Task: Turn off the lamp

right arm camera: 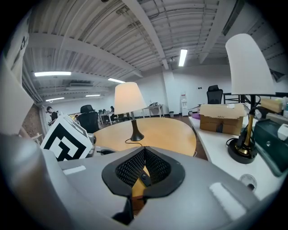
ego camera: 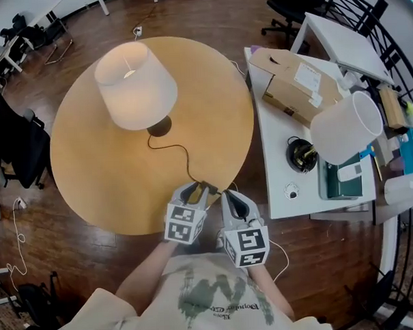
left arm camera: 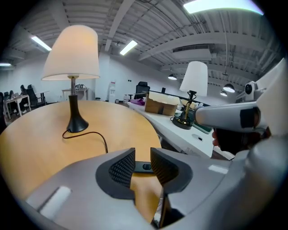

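The lamp (ego camera: 136,85) is standing lit on the far side of the round wooden bench (ego camera: 84,180), left of centre, well apart from both grippers. Its cord (ego camera: 181,152) is running from the base toward the near edge, reaching the inline switch (left arm camera: 143,166), which is lying flat on the bench just ahead of the person.

The left gripper (left arm camera: 142,157) is holding its fingers apart and gripping nothing. The switch is showing in the gap just beyond their tips, its long axis lying across that gap, button facing up.

The right gripper (right arm camera: 144,152) is hanging just beside the left, fingers closed with the tips meeting. The switch is showing through the hollow behind those tips, lying slantwise beneath them, and the pads are not visibly clamping it.

The coming move is probably turning on the switch rather than the lamp body. It is lying directly ahead of and a little below both sets of fingers, with the right tips looking nearer the button, so a short downward press seems called for.
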